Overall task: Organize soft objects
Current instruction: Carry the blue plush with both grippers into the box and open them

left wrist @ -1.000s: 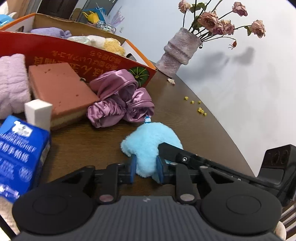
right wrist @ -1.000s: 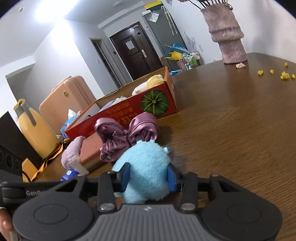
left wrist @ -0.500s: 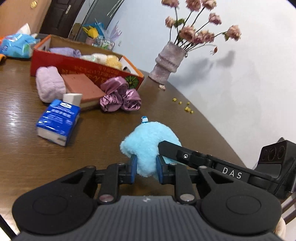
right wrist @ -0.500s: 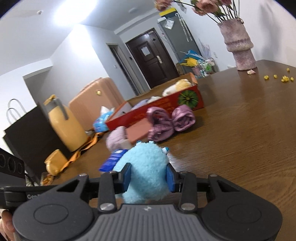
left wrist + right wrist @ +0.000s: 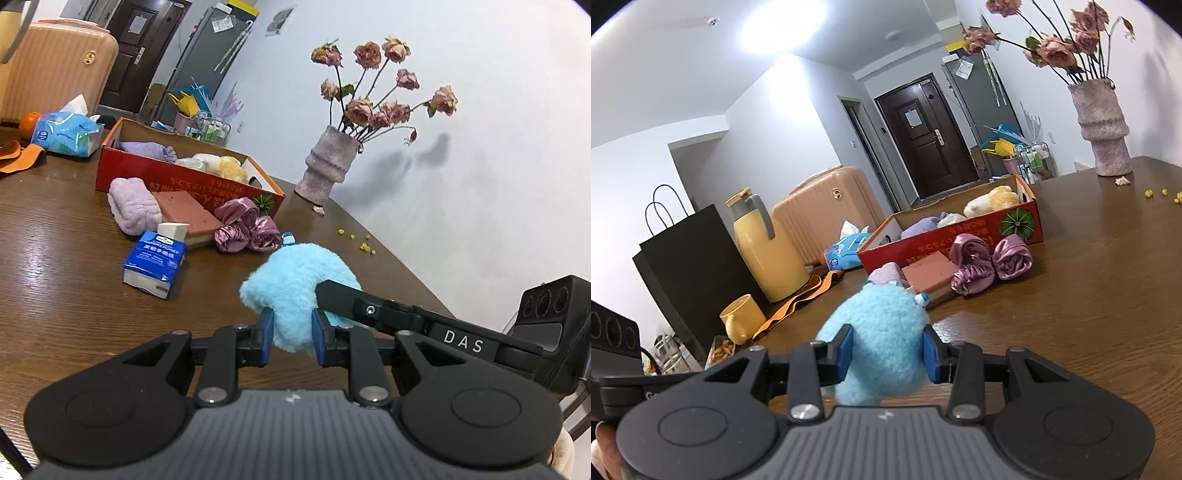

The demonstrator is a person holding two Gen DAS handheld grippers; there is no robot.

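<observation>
Both grippers have drawn the blue plush toy (image 5: 295, 291) back and up from the red box (image 5: 177, 177); the pile beside it now sits farther off. The left gripper (image 5: 292, 334) and right gripper (image 5: 887, 354) each clamp the one toy above the worktop (image 5: 66, 266), its tagged end pointing away toward the two satin scrunchies (image 5: 247, 229).

A fluffy light-blue plush toy (image 5: 295, 291) (image 5: 882, 350) is held above the wooden table. Purple satin scrunchies (image 5: 247, 229) (image 5: 991, 264) lie beside the red cardboard box (image 5: 184, 177) (image 5: 945, 236).
</observation>
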